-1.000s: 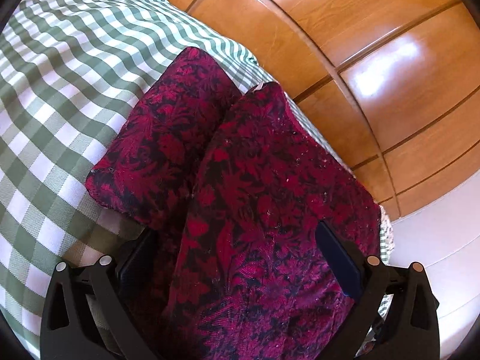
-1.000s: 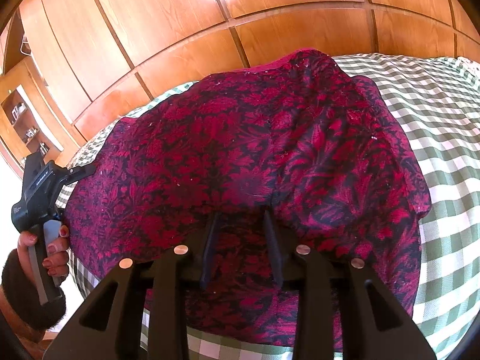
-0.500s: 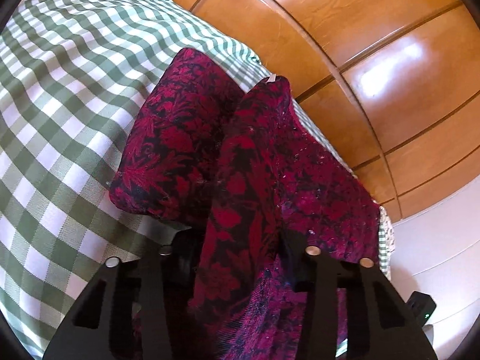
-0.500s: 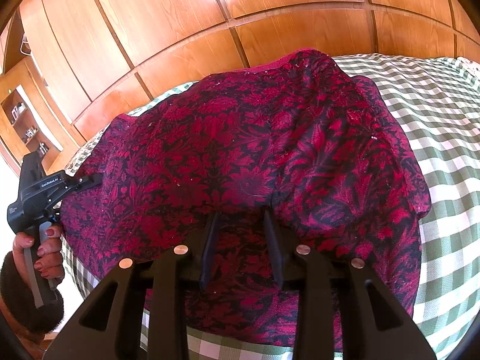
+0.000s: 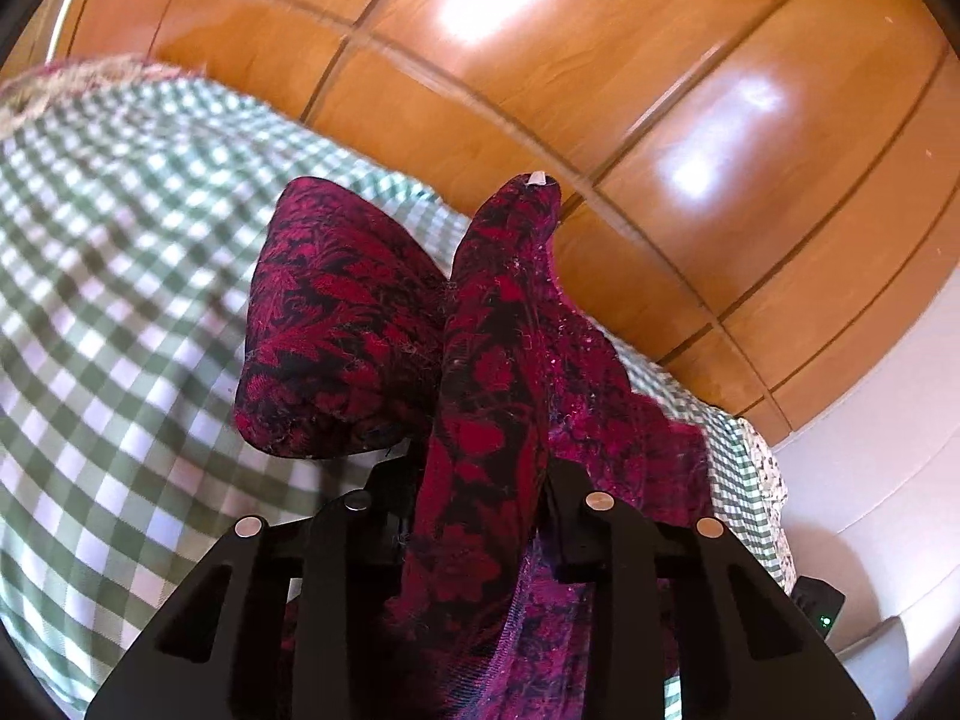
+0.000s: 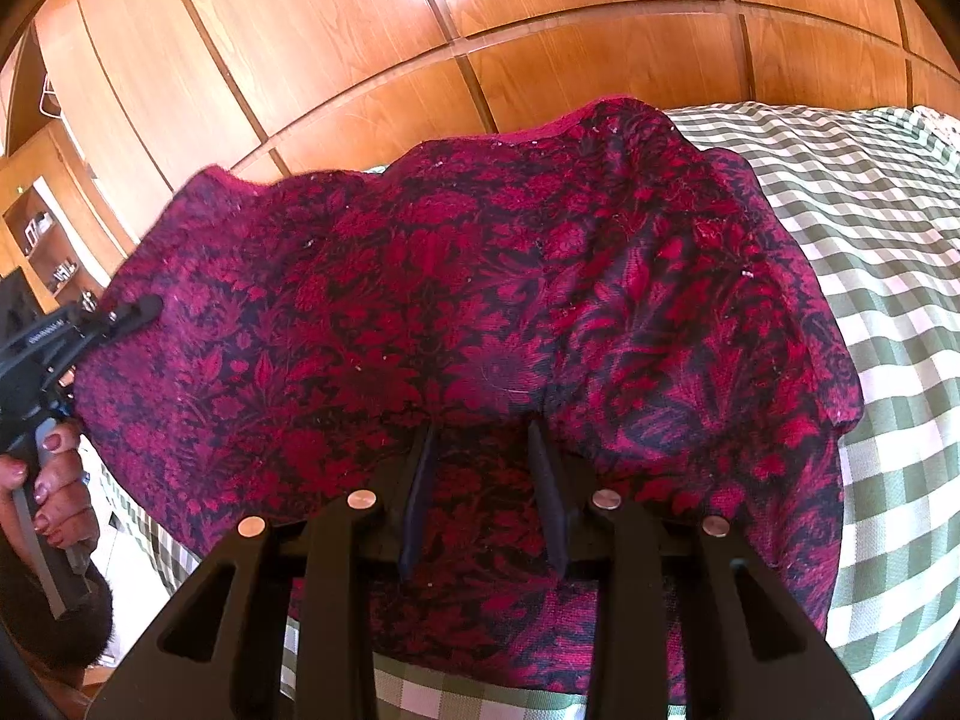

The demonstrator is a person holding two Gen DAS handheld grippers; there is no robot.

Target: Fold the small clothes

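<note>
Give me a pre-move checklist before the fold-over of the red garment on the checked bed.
1. Left gripper has red floral garment between its fingers, jaws closing: ok.
2. Right gripper shut on the garment's near edge: ok.
3. Edge between both grips taut: not ok, it sags and ripples.
4. Sleeve flat: not ok, bunched.
5. Checked bedcover free of other items where visible: ok.
6. Far hem position: cannot tell.

My garment (image 6: 480,312) lies on the bedcover (image 6: 870,276), wooden panels (image 6: 540,18) behind; my left gripper (image 6: 129,315) grips its left edge.
</note>
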